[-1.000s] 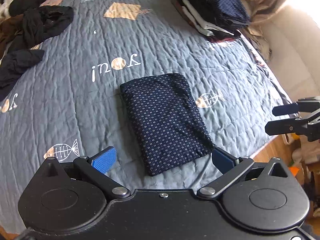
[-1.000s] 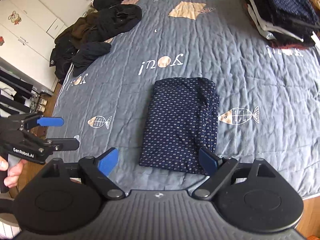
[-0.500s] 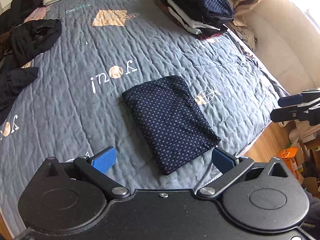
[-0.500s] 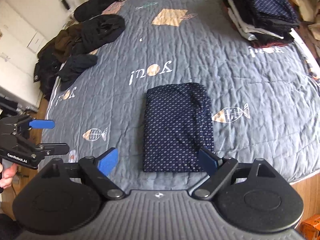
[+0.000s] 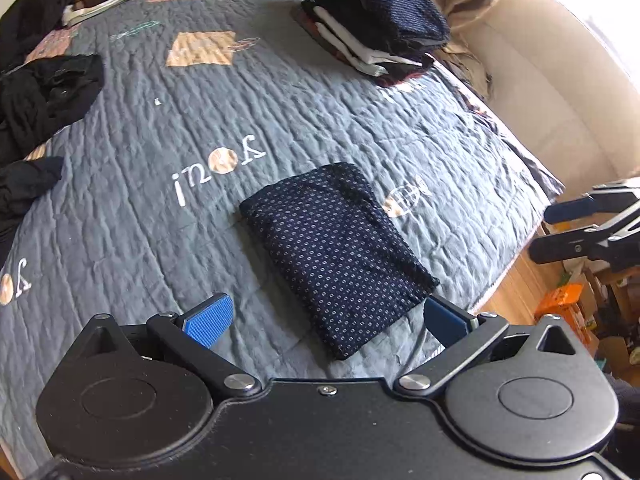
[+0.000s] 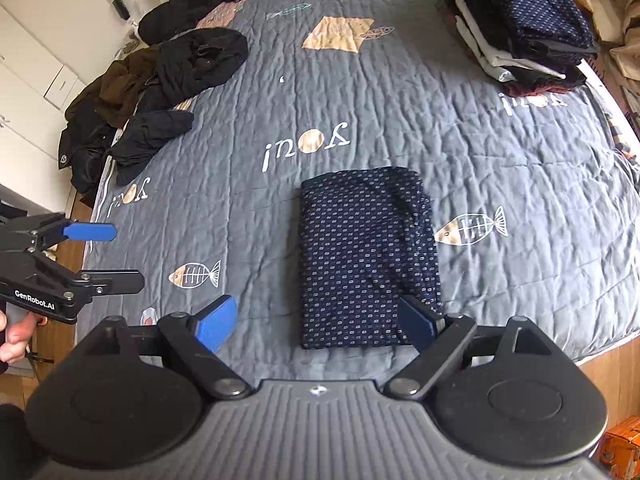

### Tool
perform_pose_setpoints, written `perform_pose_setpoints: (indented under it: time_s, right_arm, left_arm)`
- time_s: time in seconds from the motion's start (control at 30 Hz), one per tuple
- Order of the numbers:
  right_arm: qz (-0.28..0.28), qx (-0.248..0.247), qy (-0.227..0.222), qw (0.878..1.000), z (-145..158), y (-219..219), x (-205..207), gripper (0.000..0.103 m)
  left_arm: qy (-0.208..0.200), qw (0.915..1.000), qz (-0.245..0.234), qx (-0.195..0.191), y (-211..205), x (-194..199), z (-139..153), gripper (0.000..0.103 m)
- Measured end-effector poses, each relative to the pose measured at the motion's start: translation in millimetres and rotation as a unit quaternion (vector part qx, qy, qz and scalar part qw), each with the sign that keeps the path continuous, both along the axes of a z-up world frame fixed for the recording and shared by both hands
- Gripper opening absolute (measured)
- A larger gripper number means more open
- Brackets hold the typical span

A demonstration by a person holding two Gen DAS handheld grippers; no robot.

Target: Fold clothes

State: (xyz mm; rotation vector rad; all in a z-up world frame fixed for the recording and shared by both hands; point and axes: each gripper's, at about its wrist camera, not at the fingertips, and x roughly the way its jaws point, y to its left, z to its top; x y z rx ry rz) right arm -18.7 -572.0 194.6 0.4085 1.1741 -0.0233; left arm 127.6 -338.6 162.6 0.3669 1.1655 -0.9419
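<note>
- Folded dark blue cloth (image 5: 336,256) with tiny white dots lies flat in the middle of the frame, on the grey quilt (image 5: 160,216) of a bed
- From the right wrist view the same folded cloth (image 6: 368,256) sits in the middle too, a neat long shape, with a white fish picture (image 6: 472,226) just beside it on the right
- Left gripper (image 5: 326,318) is at the bottom of its own frame, with its blue pads (image 5: 210,318) spread wide apart and nothing between them; it holds nothing
- Right gripper (image 6: 316,322) is at the bottom of its frame, spread wide too, and it holds nothing; the near end of the cloth shows between its fingers but the pads do not press on it
- In the right wrist view the left gripper (image 6: 106,256) shows at the left edge, off the side of the bed, with a bit of a hand (image 6: 16,336) under it
- In the left wrist view the right gripper (image 5: 560,232) shows at the right edge, past the edge of the bed
- A stack of folded clothes (image 6: 524,24) sits at the upper right of the frame, with another dotted blue piece on top
- A heap of dark clothes (image 6: 160,84), not folded, lies at the upper left
- White letters (image 6: 306,146) are printed on the quilt just above the folded cloth
</note>
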Motion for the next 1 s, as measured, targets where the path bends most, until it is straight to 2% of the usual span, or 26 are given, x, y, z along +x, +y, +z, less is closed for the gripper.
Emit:
perform_pose_setpoints:
  time_s: [0.23, 0.5, 1.0]
  right_arm:
    - [-0.002, -0.001, 0.008, 1.0, -1.5, 4.2, -2.8, 0.087]
    - [-0.004, -0.001, 0.042, 0.999, -21.4, -9.7, -9.5, 0.087]
    - [0.003, 0.024, 0.06, 0.998, -87.5, -47.7, 14.3, 0.087]
  left_arm:
    - [0.006, 0.9997, -0.022, -0.006, -6.2, 0.9, -4.3, 0.103]
    - [0.005, 0.9999, 0.009, 0.0, -11.2, 10.1, -23.9, 0.103]
    - [0.043, 0.9985, 0.03, 0.013, -40.3, 38.7, -110.4, 0.103]
